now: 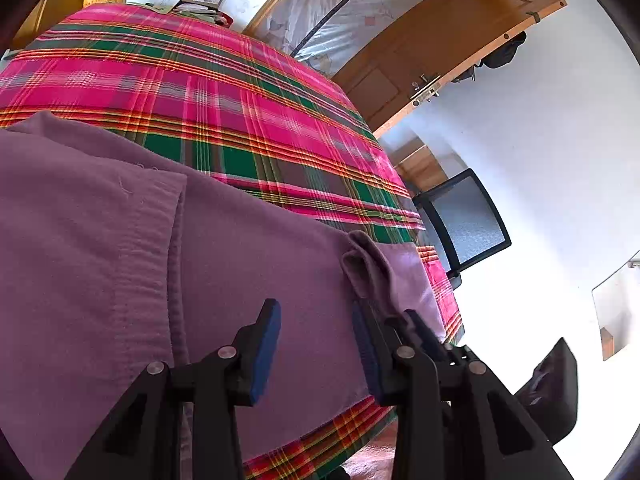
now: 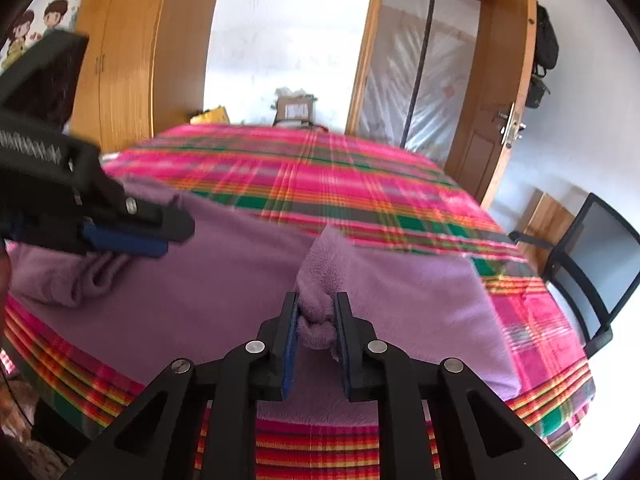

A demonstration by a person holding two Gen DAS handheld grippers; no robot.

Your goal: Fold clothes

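A purple fleece garment (image 1: pixel 120 240) lies spread over the near part of a bed covered with a pink, green and orange plaid sheet (image 1: pixel 200 92). My left gripper (image 1: pixel 314 308) hangs just above the garment's flat part; its blue pads stand apart with nothing pinched between them. In the right wrist view, my right gripper (image 2: pixel 316 312) is shut on a bunched ridge of the purple garment (image 2: pixel 320 276) near the bed's front edge. The left gripper (image 2: pixel 160 240) shows there at the left, over a rumpled part of the cloth. The right gripper's fingers (image 1: pixel 420 328) show just right of the left gripper.
A black mesh chair (image 2: pixel 592 264) stands at the bed's right side. An open wooden door (image 2: pixel 508 92) and a plastic-curtained doorway (image 2: pixel 416 72) are at the back right, a wooden wardrobe (image 2: pixel 120 60) at the back left. Cardboard boxes (image 2: pixel 294 110) sit beyond the far edge.
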